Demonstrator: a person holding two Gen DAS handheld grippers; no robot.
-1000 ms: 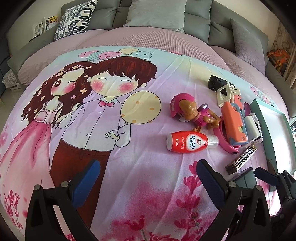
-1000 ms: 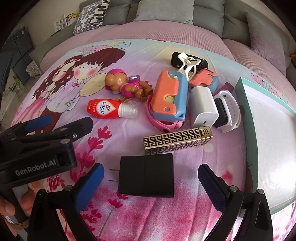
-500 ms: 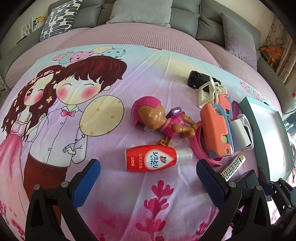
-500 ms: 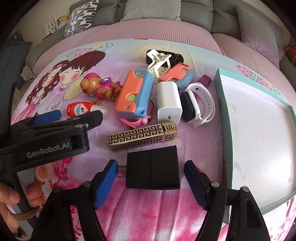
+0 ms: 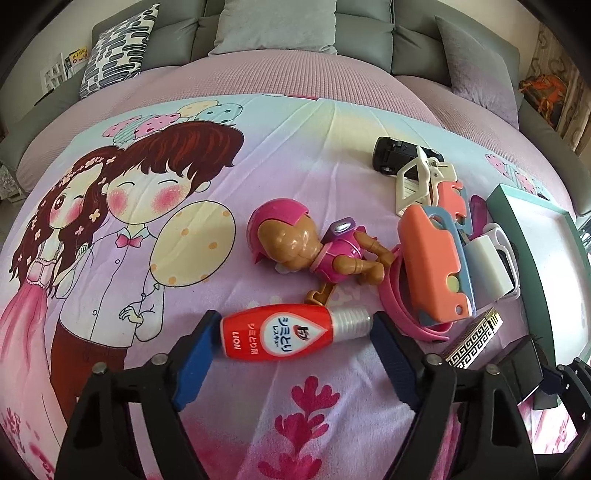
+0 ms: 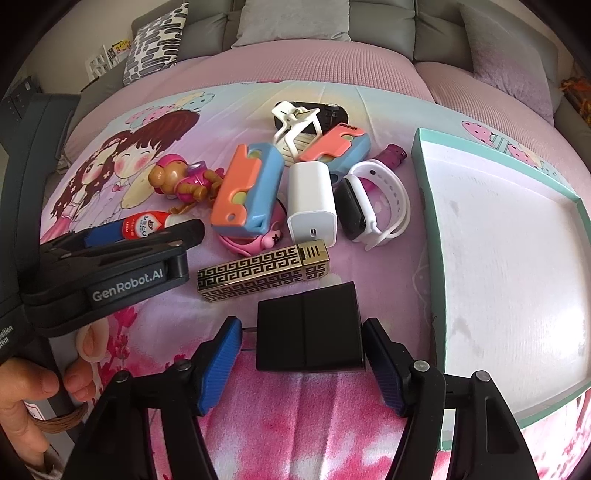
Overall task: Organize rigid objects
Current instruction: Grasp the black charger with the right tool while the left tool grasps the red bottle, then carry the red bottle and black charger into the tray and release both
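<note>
Grey sofa cushions [image 5: 277,26] back a bed spread with a cartoon-print sheet [image 5: 155,229]. Low in the left wrist view, the left gripper [image 5: 295,354] has been closing its jaws around a red bottle [image 5: 280,334] lying on its side — the pads look to meet its two ends. In the right wrist view the right gripper [image 6: 303,365] has also been closing, straddling a black charger [image 6: 308,326]; its left pad stands off. At 3 o'clock lies a teal-rimmed tray [image 6: 428,221].
</note>
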